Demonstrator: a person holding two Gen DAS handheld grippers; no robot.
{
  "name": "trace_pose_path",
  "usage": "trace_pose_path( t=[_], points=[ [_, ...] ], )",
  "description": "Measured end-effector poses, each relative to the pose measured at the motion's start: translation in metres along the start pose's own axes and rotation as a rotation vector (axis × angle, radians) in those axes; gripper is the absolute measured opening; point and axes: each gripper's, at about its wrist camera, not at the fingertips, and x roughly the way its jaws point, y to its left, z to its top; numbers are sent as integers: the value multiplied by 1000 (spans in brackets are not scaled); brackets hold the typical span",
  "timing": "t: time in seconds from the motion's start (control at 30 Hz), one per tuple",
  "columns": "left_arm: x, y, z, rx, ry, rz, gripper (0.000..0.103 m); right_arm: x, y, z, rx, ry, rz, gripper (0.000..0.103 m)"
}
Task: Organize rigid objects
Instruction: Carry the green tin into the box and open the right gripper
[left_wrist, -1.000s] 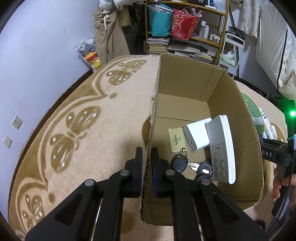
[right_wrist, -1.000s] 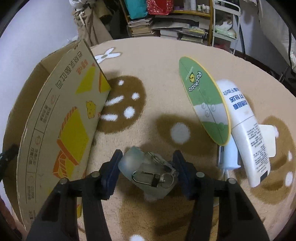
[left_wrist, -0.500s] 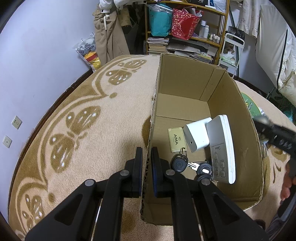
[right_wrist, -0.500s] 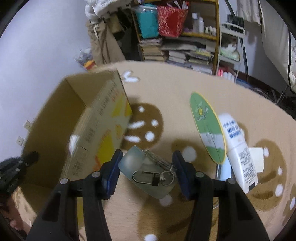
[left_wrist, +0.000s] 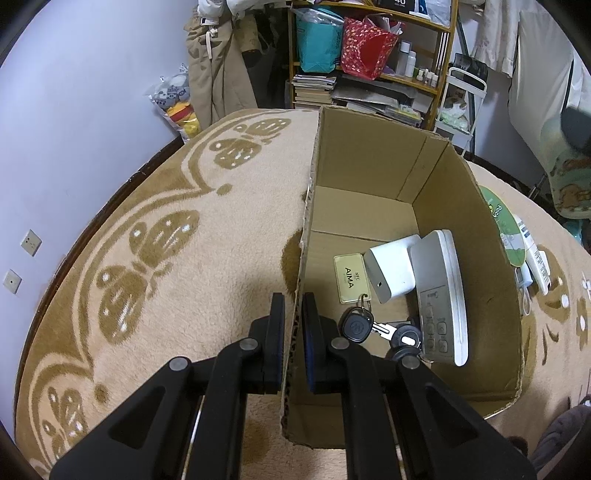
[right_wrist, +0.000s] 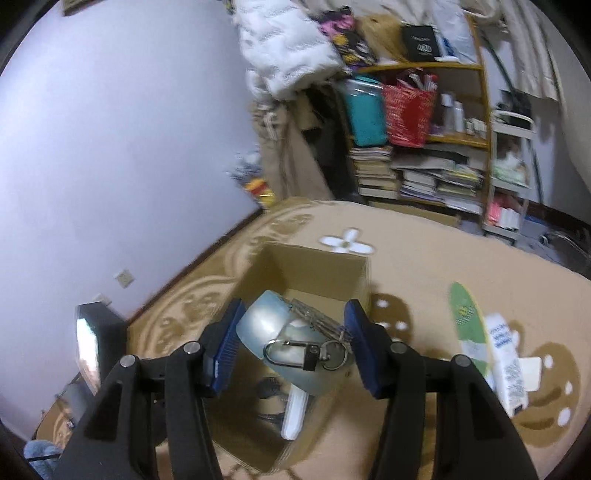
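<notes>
Already in brown cardboard box (left_wrist: 369, 177): white remote (left_wrist: 443, 295), white adapter (left_wrist: 391, 269), keys (left_wrist: 373, 326). Left hand-held gripper (left_wrist: 293, 343) clenched on box wall at 9 o'clock; right hand-held gripper (right_wrist: 291, 343) grasping translucent pouch with metal clasp (right_wrist: 291, 347) above box. Left on carpet (right_wrist: 424, 258) at 3 o'clock: green oval card (right_wrist: 467, 325), white tube (right_wrist: 506, 358).

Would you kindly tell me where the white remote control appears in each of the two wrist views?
Left wrist view: the white remote control leans against the cardboard box's right wall, lower right of centre.
Right wrist view: only its lower end shows, low centre, below the held pouch.
Shared landmark: the green oval card on the rug.

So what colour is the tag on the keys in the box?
Gold tag with dark lettering; left wrist view shows it best.
</notes>
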Motion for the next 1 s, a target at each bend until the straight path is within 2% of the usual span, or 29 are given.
trace_pose_path(
  t=[0.17, 0.47, 0.9, 1.0],
  points=[
    [0, 2, 1, -4, 0, -4, 8, 12, 12, -9, 9, 34, 77, 59],
    [0, 5, 1, 2, 0, 0, 8, 45, 9, -36, 13, 143, 94, 59],
    [1, 9, 2, -14, 3, -14, 8, 70, 9, -56, -24, 231, 45, 60],
    [1, 9, 2, -10, 1, -11, 9, 67, 8, -57, -21, 214, 42, 60]
  ],
)
